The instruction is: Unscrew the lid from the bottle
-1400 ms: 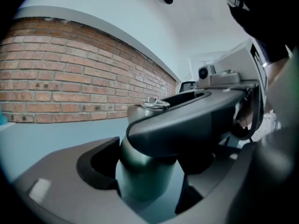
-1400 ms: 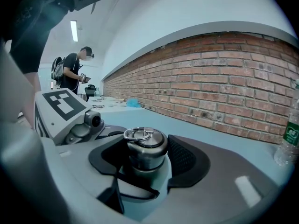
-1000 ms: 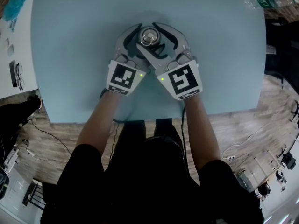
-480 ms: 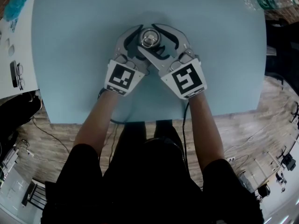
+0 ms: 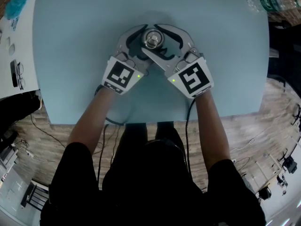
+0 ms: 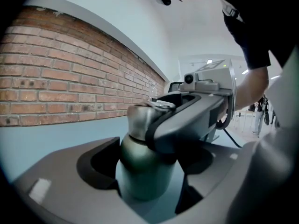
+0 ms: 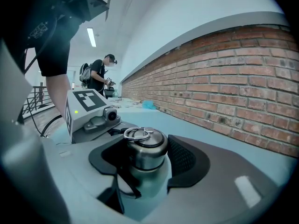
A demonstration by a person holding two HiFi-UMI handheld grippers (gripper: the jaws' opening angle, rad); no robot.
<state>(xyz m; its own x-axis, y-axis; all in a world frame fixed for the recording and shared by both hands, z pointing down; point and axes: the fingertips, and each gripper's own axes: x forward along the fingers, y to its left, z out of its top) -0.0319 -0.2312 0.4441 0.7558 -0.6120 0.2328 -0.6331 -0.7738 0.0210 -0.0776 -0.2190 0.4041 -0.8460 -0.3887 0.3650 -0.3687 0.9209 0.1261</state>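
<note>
The left hand-held gripper (image 5: 142, 42) and the right hand-held gripper (image 5: 155, 38) have each turned slightly, their rear ends swinging apart; the lid (image 5: 151, 40) has stayed put.

Head view: the lid sits mid-tabletop (image 5: 70, 55). The left one reaches in from 7 o'clock and the right from 5 o'clock, jaws crossing.

Left gripper view: its jaws clamp the steel bottle (image 6: 140, 171) around the body.

Right gripper view: its jaws pinch the ringed lid.

If the lower grip slackens, the bottle would likely spin with its lid. The crossed jaws could also jam.
</note>
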